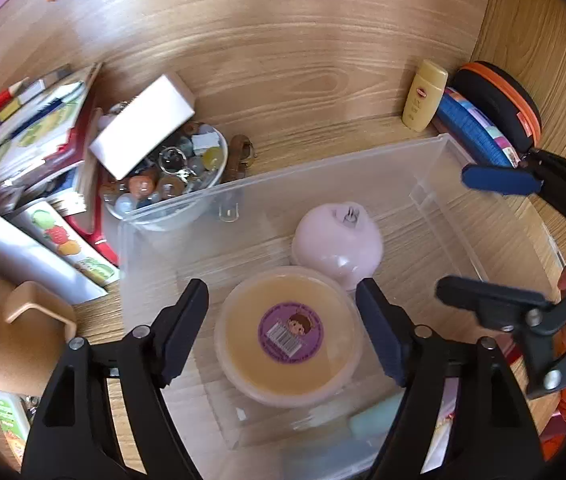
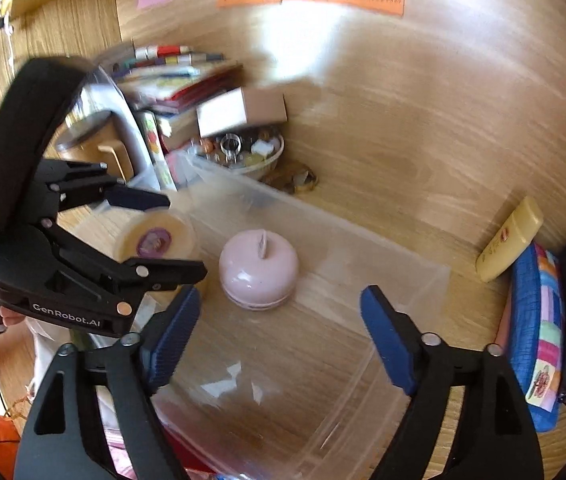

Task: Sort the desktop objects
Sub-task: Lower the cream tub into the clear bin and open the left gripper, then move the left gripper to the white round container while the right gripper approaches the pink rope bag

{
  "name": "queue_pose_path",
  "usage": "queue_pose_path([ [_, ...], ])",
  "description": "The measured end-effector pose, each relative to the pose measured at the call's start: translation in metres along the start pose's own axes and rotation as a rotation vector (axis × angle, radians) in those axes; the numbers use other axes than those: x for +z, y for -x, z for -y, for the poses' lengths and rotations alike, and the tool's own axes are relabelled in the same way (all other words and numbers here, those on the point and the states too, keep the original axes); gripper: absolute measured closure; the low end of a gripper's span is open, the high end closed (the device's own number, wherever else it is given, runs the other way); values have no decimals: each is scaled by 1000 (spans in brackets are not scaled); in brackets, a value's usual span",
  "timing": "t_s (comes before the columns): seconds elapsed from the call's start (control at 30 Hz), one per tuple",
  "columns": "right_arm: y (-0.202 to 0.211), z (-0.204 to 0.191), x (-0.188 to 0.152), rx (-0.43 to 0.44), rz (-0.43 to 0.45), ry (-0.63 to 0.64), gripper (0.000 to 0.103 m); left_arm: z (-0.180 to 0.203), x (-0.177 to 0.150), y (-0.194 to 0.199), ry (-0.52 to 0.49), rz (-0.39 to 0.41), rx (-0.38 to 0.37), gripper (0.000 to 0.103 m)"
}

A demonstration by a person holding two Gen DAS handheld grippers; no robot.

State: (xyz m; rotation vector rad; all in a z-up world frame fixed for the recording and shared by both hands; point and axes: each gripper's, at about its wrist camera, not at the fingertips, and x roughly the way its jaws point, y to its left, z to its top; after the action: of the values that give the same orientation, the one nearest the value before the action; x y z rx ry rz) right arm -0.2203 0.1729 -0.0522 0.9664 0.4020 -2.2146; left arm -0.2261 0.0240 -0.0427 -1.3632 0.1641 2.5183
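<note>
Clear plastic forms the bin [image 1: 435,184] that sits on the wooden surface [image 1: 283,60], and both tools reach into it. Inside, a round cream tub [image 1: 289,336] with a purple label lies flat, lid up, directly between the fingers of the left gripper [image 1: 283,328]. Its jaws stand wide, a little wider than the tub, and in the left wrist view a thin gap shows on each side, so the pads do not appear to press on it. I judge the tub has been set down here and is free. Being round, it has no long axis to line up with.

Just beyond the tub, on its far right side and nearly touching it, rests a pale pink dome-shaped gadget [image 2: 259,270] with a small tab on top. It lies ahead of the right gripper [image 2: 279,336], slightly left of centre, whose jaws are also wide with nothing between them.

Both tools tilt steeply down into the bin, the left one low over the tub, the right one beside it on the right.

Outside the bin, a yellow bottle [image 2: 511,240] leans near the far right corner, closer to the right tool. A bowl of marbles [image 1: 171,172] sits at the far left.
</note>
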Motion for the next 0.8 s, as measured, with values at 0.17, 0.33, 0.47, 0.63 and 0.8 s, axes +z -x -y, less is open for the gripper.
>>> queue_pose_path([
  [0.17,20,-8,4,-39,57,29,19,-5,-3,27,18,52,20,20],
  [0.33,36,-14,7,-68,98,37,17,-10,-7,59,29,128,51,13],
  [0.47,51,-16,4,-68,128,19,7,-16,-14,85,41,184,76,9],
  [0.63,70,-19,-3,-73,148,-13,7,-19,-30,109,52,235,105,6],
  [0.8,84,-19,-12,-74,163,-52,6,-20,-51,116,59,246,137,5],
])
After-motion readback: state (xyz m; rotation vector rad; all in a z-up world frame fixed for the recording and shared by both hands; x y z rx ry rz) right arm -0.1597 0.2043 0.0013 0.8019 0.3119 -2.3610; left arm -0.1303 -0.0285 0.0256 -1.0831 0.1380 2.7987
